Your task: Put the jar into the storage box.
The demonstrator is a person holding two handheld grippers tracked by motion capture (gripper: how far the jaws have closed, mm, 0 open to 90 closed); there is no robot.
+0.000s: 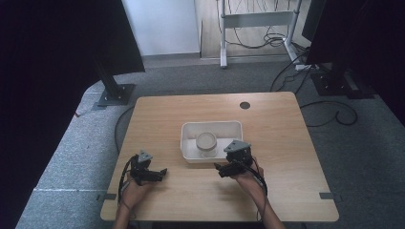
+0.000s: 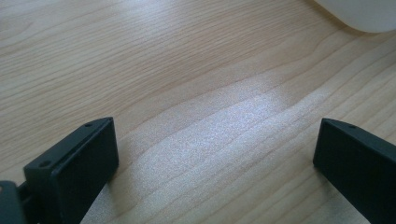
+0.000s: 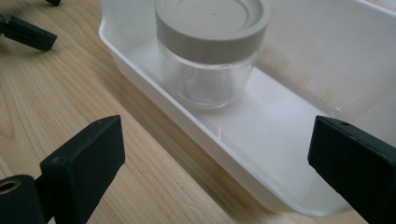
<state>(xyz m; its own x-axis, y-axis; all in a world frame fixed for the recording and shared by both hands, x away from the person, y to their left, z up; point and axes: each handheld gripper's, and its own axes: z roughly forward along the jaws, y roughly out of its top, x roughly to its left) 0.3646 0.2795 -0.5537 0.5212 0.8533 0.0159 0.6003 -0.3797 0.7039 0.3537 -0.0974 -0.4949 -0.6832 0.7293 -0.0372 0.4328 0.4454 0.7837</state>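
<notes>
Both grippers gape wide and empty, so the right gripper point(image 1: 228, 168) should clear the tray point(image 3: 140, 74) rim at the worktop's near edge, then straddle the jar point(image 3: 210, 51) squarely below its lid.

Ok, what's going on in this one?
A person holds a gripper in each hand over a wooden table. The right gripper, fingers spread wide, faces a clear jar with a grey lid that stands upright in a white tray. The left gripper is open over bare wood, holding nothing. Neither touches the jar.
</notes>
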